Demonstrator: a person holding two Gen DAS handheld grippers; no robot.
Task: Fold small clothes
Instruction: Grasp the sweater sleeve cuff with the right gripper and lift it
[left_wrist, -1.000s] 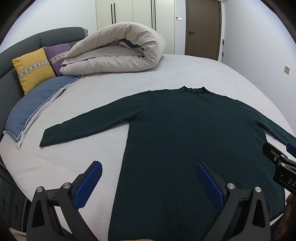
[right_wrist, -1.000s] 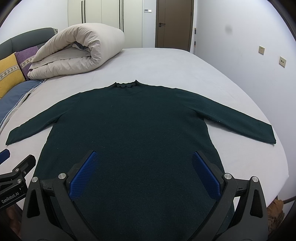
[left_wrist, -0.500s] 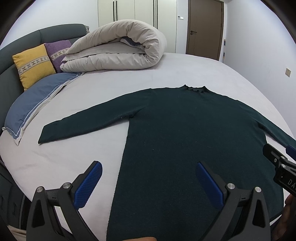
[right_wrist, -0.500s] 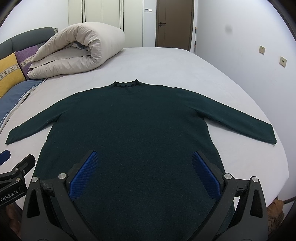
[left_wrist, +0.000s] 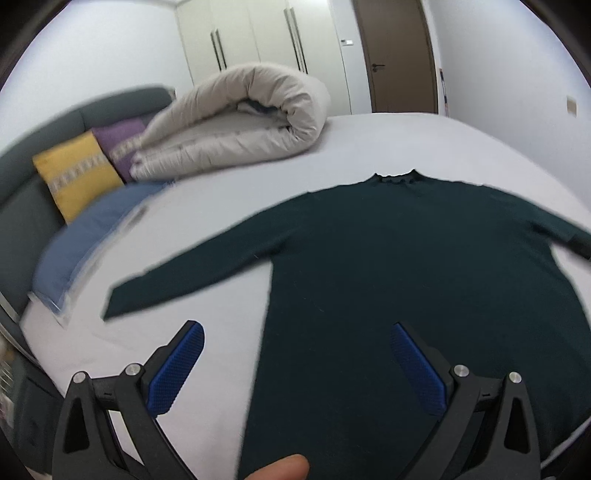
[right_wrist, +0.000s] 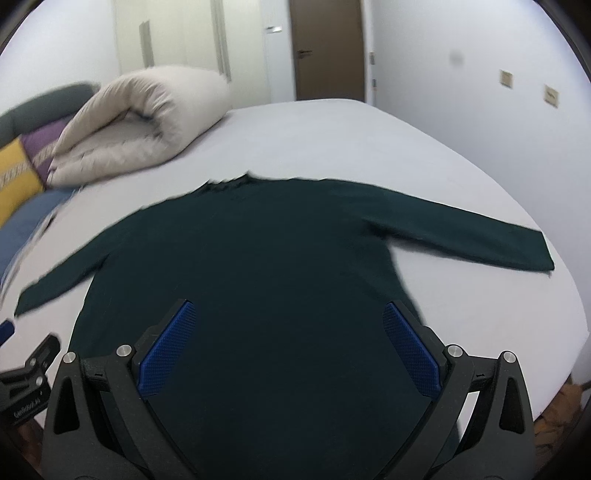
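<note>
You are holding both tongs released, the left gripper (left_wrist: 295, 363) and the right gripper (right_wrist: 288, 349) each hovering with its blue pads spread wide over the lower part of the dark green long-sleeved knit sweater (right_wrist: 258, 280). That sweater is lying flat on the pale grey bedsheet (right_wrist: 332, 140), sleeves stretched out to both sides. Both views are blurring, so I cannot tell whether either gripper is touching the fabric.

This was a bedroom in a home. A wide bed (left_wrist: 424, 147) under a pale sheet carried a rolled duvet (left_wrist: 243, 122) and cushions (left_wrist: 77, 177) against a grey padded headboard (left_wrist: 22, 206). Tall white wardrobe doors (left_wrist: 258, 48) and a brown door (right_wrist: 327, 48) lined the far wall.
</note>
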